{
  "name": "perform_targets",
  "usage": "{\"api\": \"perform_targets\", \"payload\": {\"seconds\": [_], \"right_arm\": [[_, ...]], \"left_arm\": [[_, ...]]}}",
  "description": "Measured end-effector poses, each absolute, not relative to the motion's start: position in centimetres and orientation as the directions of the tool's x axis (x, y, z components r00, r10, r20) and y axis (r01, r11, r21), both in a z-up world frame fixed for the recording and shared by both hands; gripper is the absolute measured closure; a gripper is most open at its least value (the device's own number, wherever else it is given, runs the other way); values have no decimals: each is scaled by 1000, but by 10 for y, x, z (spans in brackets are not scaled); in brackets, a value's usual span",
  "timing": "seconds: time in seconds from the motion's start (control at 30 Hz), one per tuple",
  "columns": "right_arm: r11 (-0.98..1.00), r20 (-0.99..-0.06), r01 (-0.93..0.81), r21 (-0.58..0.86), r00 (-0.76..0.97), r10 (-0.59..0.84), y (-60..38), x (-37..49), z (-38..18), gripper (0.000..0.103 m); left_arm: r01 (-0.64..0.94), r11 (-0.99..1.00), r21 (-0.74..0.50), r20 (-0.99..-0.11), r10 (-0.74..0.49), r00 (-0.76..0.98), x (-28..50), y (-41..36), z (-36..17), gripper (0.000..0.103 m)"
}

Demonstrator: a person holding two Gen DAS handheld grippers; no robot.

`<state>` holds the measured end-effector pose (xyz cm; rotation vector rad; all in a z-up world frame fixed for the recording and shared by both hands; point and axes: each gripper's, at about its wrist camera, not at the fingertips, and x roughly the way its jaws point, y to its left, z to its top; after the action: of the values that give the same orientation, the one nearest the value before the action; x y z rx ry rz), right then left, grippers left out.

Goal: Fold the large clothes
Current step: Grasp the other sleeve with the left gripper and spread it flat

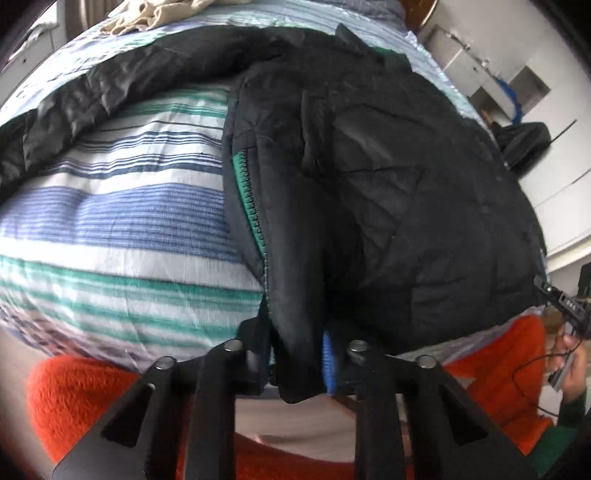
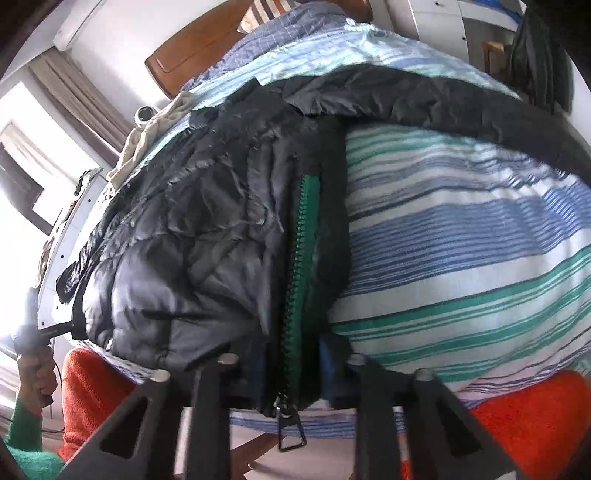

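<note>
A black quilted jacket (image 1: 369,166) (image 2: 184,240) lies spread on a bed with a striped cover (image 1: 129,221) (image 2: 461,240). Its front edge carries a green zipper (image 1: 243,184) (image 2: 301,236). One sleeve (image 1: 92,99) (image 2: 443,99) stretches out across the stripes. My left gripper (image 1: 295,354) is shut on a bottom corner of the jacket, with the fabric bunched between its fingers. My right gripper (image 2: 291,369) is shut on the bottom hem at the zipper, and the zipper pull (image 2: 290,428) dangles below. Each gripper shows at the edge of the other's view, as the right gripper (image 1: 569,306) and the left gripper (image 2: 48,328).
A beige garment (image 1: 147,14) (image 2: 147,144) lies crumpled at the far end of the bed. A wooden headboard (image 2: 195,44) stands behind it. The person's orange fuzzy clothing (image 1: 92,398) (image 2: 535,417) presses against the near bed edge. White cabinets (image 1: 517,85) stand beside the bed.
</note>
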<state>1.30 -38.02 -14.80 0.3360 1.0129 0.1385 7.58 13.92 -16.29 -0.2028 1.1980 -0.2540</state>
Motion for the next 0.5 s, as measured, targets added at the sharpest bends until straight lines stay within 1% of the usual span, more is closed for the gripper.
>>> {"api": "perform_targets", "payload": {"seconds": [0.17,0.2,0.23,0.27,0.33,0.37,0.4,0.43,0.47,0.5], "right_arm": [[954,-840,57,293,492,229,-378,17,-167,81],[959,-843,61,278,493,214,-376,18,-168,76],[965,-844,58,257,501,194,-374,19,-165,75],[970,-841,51,236,510,178,-372,18,-161,73],[976,-828,32,215,535,165,-372,11,-150,60],[978,-818,29,208,553,158,-374,7,-144,45],[979,-805,33,201,575,146,-377,2,-137,37],[979,-795,36,202,590,142,-380,1,-132,36],[977,-783,42,207,607,139,-383,-1,-125,36],[977,-776,49,209,616,135,-385,-1,-119,35]], "left_arm": [[73,954,-292,-892,-299,339,68,144,-183,82],[66,954,-291,-891,-296,343,70,144,-183,80],[60,958,-281,-890,-283,356,69,143,-179,78],[59,963,-264,-890,-266,370,67,140,-176,73],[53,976,-209,-880,-211,426,56,137,-161,57],[47,982,-184,-869,-185,459,52,137,-149,38],[38,985,-171,-859,-168,484,47,136,-143,21],[19,989,-147,-839,-135,527,43,136,-131,15],[-6,993,-117,-814,-93,574,38,136,-118,6],[-18,995,-101,-798,-70,599,37,134,-110,2]]}}
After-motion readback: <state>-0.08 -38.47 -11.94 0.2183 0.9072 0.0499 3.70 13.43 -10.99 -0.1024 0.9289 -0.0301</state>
